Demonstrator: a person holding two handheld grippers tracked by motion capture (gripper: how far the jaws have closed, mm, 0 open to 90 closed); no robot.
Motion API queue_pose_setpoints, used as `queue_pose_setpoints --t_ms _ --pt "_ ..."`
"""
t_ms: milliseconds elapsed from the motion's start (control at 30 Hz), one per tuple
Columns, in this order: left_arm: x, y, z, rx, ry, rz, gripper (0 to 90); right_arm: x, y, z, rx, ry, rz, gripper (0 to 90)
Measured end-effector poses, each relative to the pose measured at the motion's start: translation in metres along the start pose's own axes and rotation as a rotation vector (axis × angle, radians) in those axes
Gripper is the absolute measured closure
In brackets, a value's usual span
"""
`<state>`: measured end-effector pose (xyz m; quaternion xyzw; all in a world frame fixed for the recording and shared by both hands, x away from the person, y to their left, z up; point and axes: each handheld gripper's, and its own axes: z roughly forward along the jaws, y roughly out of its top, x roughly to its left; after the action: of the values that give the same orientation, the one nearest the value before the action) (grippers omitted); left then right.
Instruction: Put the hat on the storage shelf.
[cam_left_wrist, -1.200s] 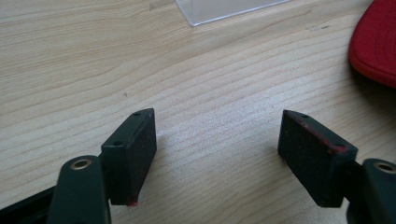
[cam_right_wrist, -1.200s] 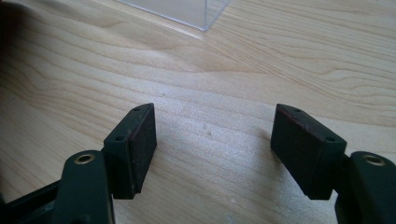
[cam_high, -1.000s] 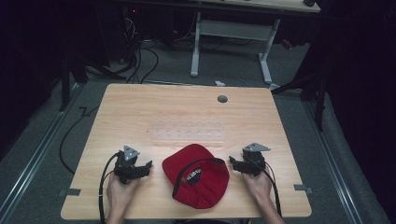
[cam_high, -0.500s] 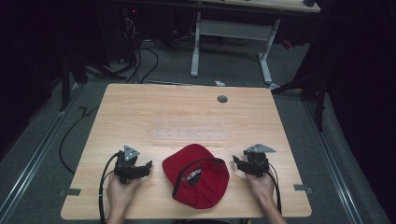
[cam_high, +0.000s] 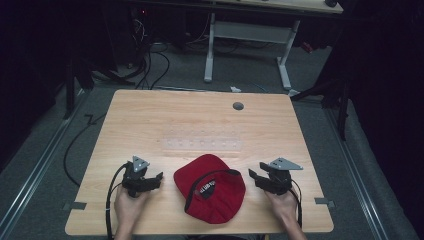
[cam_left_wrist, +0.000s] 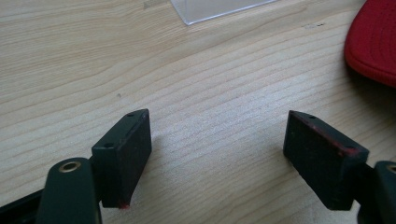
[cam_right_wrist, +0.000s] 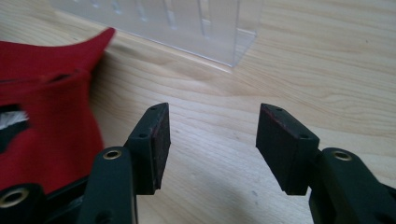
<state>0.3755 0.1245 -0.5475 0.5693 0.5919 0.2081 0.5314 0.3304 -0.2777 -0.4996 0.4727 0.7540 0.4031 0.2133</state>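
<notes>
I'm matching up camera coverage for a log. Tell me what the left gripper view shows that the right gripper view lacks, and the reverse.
The left gripper view alone has the left claw, jaws wide apart over bare wood, with the red cap appearing as a smooth curved edge at upper right and a corner of the clear plastic piece at the top.

The right gripper view alone has the right claw, also open, the cap's opening with a black-and-white patch inside at the left, and the clear piece's slotted end.

Both share the wooden table, the cap and the clear piece.
</notes>
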Motion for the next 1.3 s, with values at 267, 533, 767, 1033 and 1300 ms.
queue_pose_setpoints --t_ms 267,533,767,1033,1300 --pt "0.0 0.0 0.0 0.0 0.0 0.0 23.6 0.015 0.007 -0.013 -0.062 0.074 -0.026 40.7" --pt "0.0 0.0 0.0 0.0 0.0 0.0 23.7 0.028 0.015 -0.008 -0.056 0.131 -0.053 39.1" --pt "0.0 0.0 0.0 0.0 0.001 0.0 23.7 0.033 0.022 -0.009 -0.074 0.155 -0.06 38.8" --pt "0.0 0.0 0.0 0.0 0.001 0.0 23.7 0.038 0.024 -0.005 -0.061 0.173 -0.072 38.3" --pt "0.0 0.0 0.0 0.001 0.0 0.0 23.7 0.039 0.031 -0.004 -0.059 0.175 -0.077 37.6"
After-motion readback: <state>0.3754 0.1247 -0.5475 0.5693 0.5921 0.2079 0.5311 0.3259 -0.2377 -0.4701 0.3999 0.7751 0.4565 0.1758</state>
